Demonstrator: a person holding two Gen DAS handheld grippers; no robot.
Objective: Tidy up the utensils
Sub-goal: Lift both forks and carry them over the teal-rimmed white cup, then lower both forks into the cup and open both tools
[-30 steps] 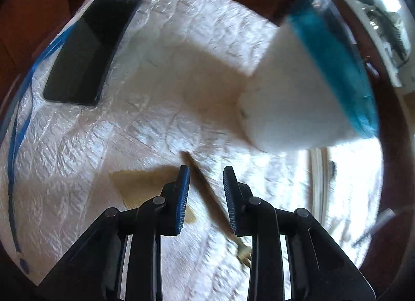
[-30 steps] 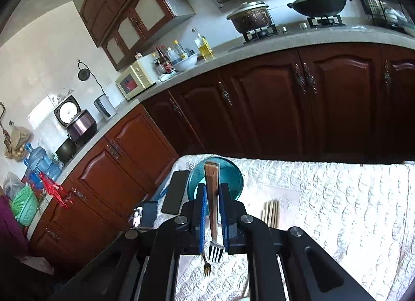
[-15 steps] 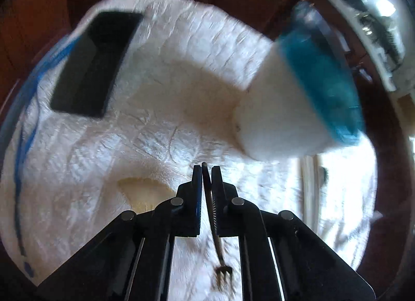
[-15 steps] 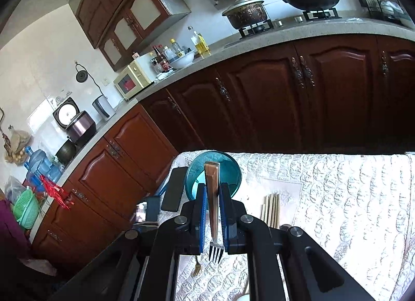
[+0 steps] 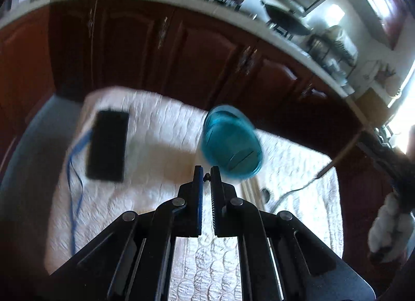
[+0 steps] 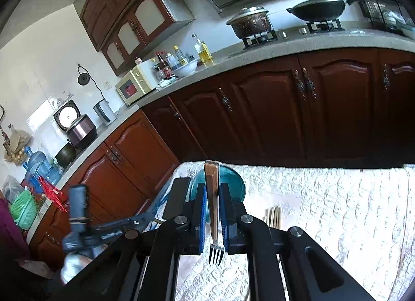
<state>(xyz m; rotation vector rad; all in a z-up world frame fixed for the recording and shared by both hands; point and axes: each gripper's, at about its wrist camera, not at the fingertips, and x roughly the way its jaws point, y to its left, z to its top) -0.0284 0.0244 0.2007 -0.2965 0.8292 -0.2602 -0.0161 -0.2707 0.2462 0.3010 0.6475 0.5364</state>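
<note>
Over the white quilted cloth (image 6: 337, 197), your right gripper (image 6: 213, 210) pinches a wooden-handled fork (image 6: 212, 197), your left gripper (image 5: 205, 187) pressed together near the teal cup (image 5: 230, 142).

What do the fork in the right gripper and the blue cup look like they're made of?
Fork: brown handle with grain-like streaks, probably wood or a wood-look sleeve; bright, shiny tines, likely steel. Blue cup: translucent teal wall with light passing through, most likely plastic, though tinted glass can't be excluded.
</note>
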